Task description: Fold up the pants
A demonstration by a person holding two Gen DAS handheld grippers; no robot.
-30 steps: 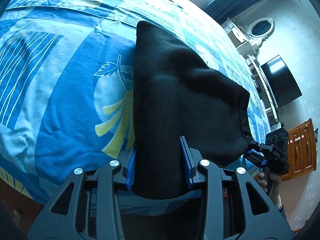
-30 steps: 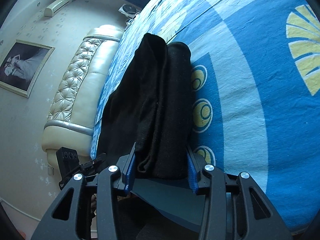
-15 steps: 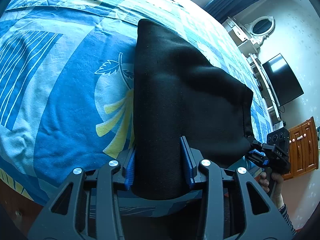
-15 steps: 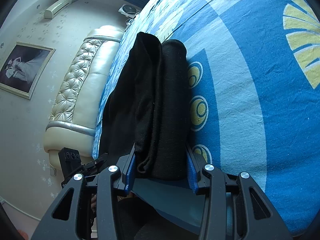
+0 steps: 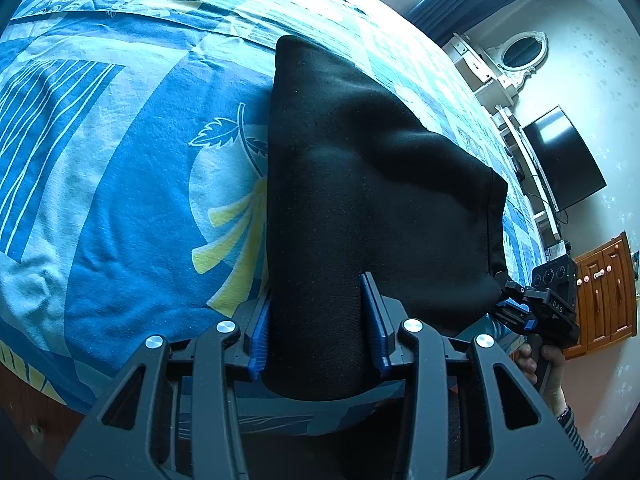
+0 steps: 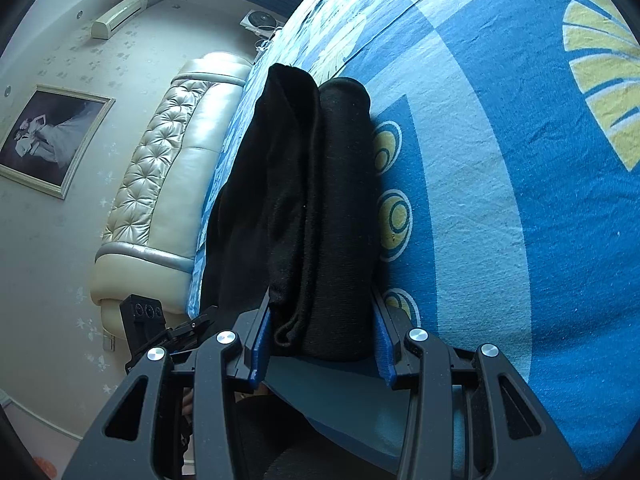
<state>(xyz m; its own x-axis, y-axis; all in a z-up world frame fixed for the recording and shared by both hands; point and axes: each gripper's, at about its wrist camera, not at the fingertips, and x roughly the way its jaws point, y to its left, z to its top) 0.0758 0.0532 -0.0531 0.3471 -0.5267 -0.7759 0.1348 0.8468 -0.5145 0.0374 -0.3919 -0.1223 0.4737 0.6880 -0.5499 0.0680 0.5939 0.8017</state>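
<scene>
— What sort of room is this?

— A bedroom. The bed wears a blue sheet printed with yellow fans and white leaves, and has a cream tufted headboard.

— And the walls?

— Pale, with a small flower pattern. A framed picture hangs beside the headboard, with an air conditioner mounted nearby.

— Other furniture?

— A dark television, an oval white-framed mirror, a wooden cabinet. Daylight comes past dark blue curtains.
</scene>
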